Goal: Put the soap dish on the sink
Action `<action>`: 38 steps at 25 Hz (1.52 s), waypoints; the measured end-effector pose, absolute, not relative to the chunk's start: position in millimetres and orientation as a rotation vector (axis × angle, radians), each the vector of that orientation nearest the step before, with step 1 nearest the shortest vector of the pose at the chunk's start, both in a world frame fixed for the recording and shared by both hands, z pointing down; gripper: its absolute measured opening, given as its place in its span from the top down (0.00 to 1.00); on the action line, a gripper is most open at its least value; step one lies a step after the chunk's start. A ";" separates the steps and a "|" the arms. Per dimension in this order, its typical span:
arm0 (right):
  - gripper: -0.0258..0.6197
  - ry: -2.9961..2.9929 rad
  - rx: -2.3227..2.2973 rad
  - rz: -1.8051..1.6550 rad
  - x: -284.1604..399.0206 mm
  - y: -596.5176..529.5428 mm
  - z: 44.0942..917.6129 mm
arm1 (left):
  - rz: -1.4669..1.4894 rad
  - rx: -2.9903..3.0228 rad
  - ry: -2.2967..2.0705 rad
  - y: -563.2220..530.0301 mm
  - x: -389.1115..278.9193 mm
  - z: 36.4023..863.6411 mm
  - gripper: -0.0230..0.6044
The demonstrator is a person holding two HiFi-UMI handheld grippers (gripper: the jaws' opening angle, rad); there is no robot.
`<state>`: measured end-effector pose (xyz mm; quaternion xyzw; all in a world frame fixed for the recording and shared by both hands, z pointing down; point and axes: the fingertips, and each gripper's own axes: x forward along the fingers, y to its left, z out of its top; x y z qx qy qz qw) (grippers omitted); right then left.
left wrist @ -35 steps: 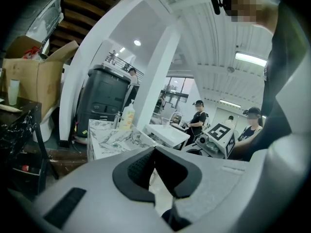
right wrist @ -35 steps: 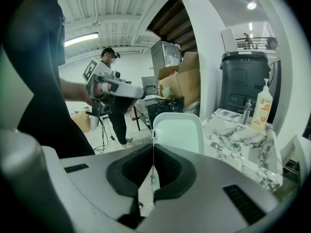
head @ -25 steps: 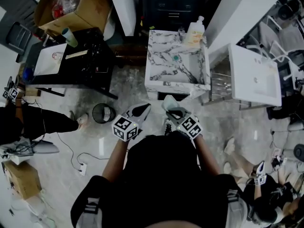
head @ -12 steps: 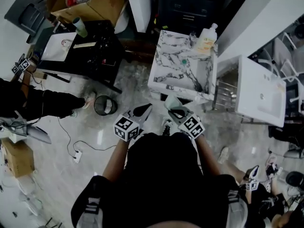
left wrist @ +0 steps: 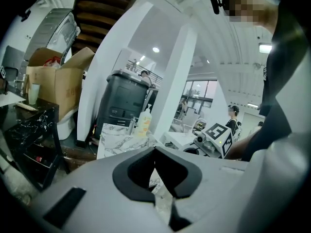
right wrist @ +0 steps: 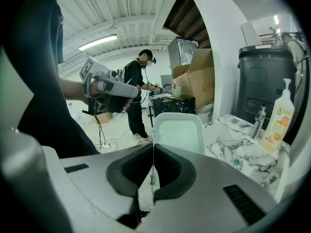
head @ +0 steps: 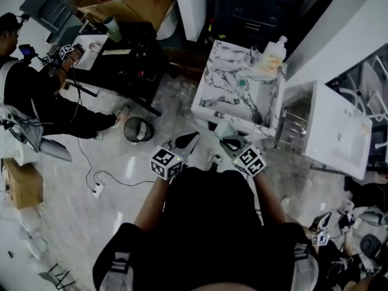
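Observation:
The soap dish [right wrist: 179,130] is a pale green, rounded tray. My right gripper [right wrist: 152,144] is shut on its near edge and holds it upright in the air. In the head view the dish [head: 223,128] hangs just short of the marble sink's [head: 239,90] front edge, in my right gripper [head: 230,141]. A soap bottle [head: 273,53] and a tap [right wrist: 259,120] stand at the sink's back. My left gripper [head: 185,141] is beside the right one, shut, with nothing in it. In the left gripper view its tips [left wrist: 155,148] meet, pointing toward the sink [left wrist: 121,142].
A black bin [head: 138,128] stands on the floor left of the sink. A black table [head: 121,59] and a cardboard box [head: 121,2] are at the far left. A white basin unit [head: 339,138] is at the right. A person [head: 36,96] sits at the left, with cables on the floor.
Both grippers and the dish have come closer to the sink's front edge. The head view has swung, so the sink now sits further right.

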<state>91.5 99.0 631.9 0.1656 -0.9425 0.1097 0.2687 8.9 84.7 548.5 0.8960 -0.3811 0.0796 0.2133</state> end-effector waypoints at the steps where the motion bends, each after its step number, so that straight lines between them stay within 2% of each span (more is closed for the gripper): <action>1: 0.96 -2.544 0.441 0.293 93.6 97.1 632.3 | 0.221 2.487 -1.061 83.8 12.2 546.5 0.97; 24: 0.96 -2.538 0.434 0.297 115.5 83.8 640.0 | 0.228 2.474 -1.061 73.2 37.2 549.3 0.97; 38: 0.96 -2.506 0.515 0.343 117.0 47.2 645.9 | 0.238 2.511 -0.965 21.3 38.4 549.5 0.97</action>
